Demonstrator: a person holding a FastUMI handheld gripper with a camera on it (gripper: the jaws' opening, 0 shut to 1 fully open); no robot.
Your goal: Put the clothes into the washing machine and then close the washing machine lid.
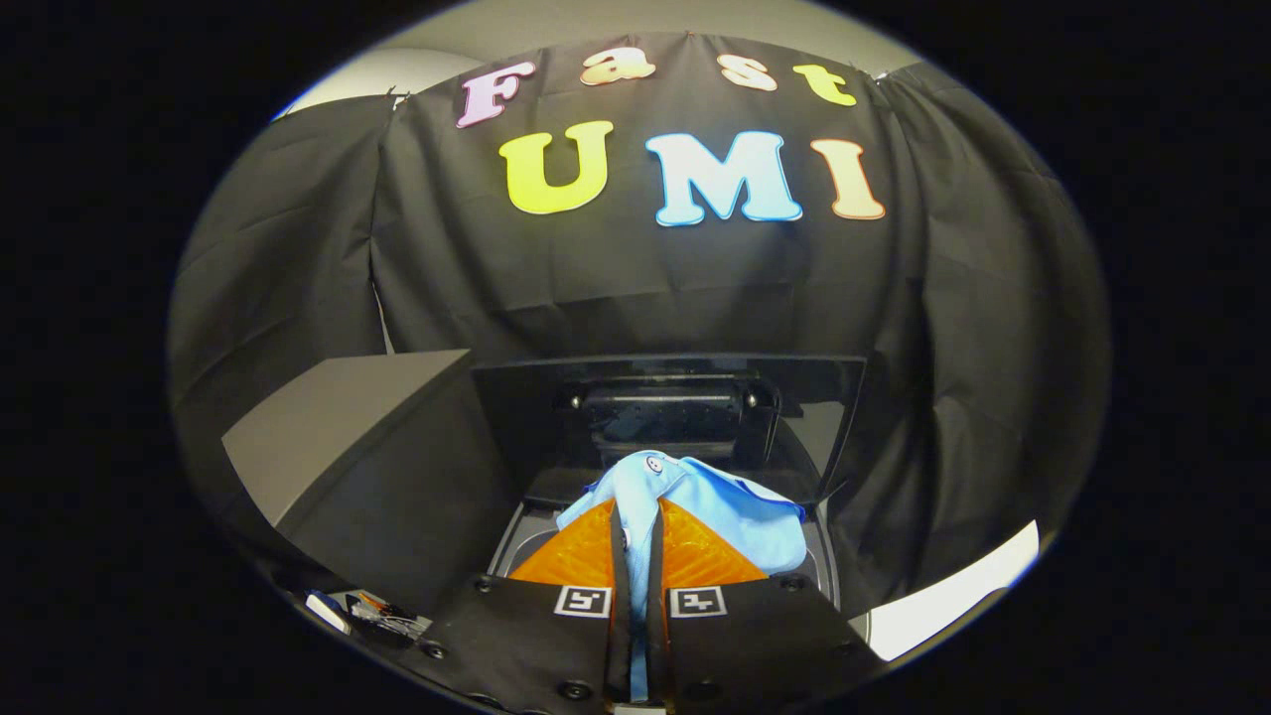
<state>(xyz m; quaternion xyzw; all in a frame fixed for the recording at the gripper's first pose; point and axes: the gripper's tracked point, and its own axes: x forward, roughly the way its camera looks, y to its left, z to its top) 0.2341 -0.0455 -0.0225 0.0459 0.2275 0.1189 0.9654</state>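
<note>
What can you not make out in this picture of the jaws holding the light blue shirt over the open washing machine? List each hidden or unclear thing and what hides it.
1. Inside of the washing machine drum, gripper view: hidden by the gripper and the light blue cotton shirt.
2. Lower part of the shirt: hidden behind the fingers, which are shut on it.
3. Raised dark glass lid: its hinge is too dark to make out.
4. Small items beside the machine: too small to identify.
</note>
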